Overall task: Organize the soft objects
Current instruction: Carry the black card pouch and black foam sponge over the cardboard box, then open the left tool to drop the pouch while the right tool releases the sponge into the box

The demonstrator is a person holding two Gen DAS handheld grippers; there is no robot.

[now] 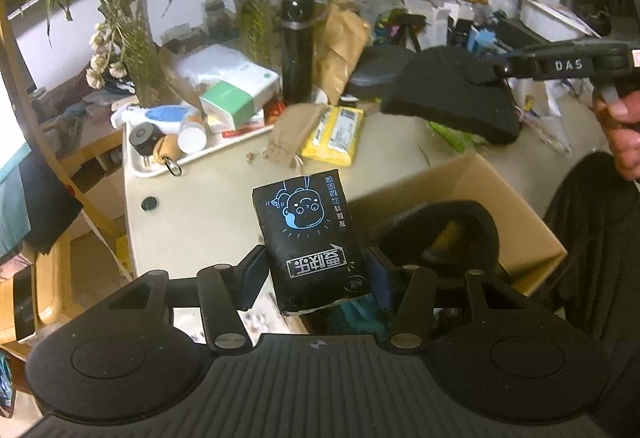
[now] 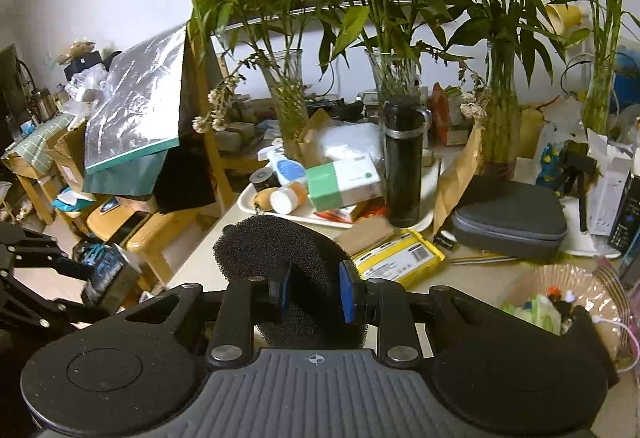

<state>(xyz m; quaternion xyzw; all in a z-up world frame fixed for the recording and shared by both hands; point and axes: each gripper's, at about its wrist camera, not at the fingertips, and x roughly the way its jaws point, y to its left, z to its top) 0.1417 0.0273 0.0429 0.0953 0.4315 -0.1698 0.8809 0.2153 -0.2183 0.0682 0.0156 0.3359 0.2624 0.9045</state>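
Left claw (image 1: 318,278) pinching light, squashy tissue pack (image 1: 310,238) at its base, right claw (image 2: 314,292) squeezing springy, featherweight foam sponge (image 2: 298,270) mid-body.

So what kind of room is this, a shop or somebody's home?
Most likely a lived-in home, not a shop: a cluttered table with bamboo stalks in glass vases, a black flask and a tray of household odds and ends.

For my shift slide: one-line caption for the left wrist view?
Left gripper grips a black tissue pack above the table; right gripper holds a black sponge aloft.
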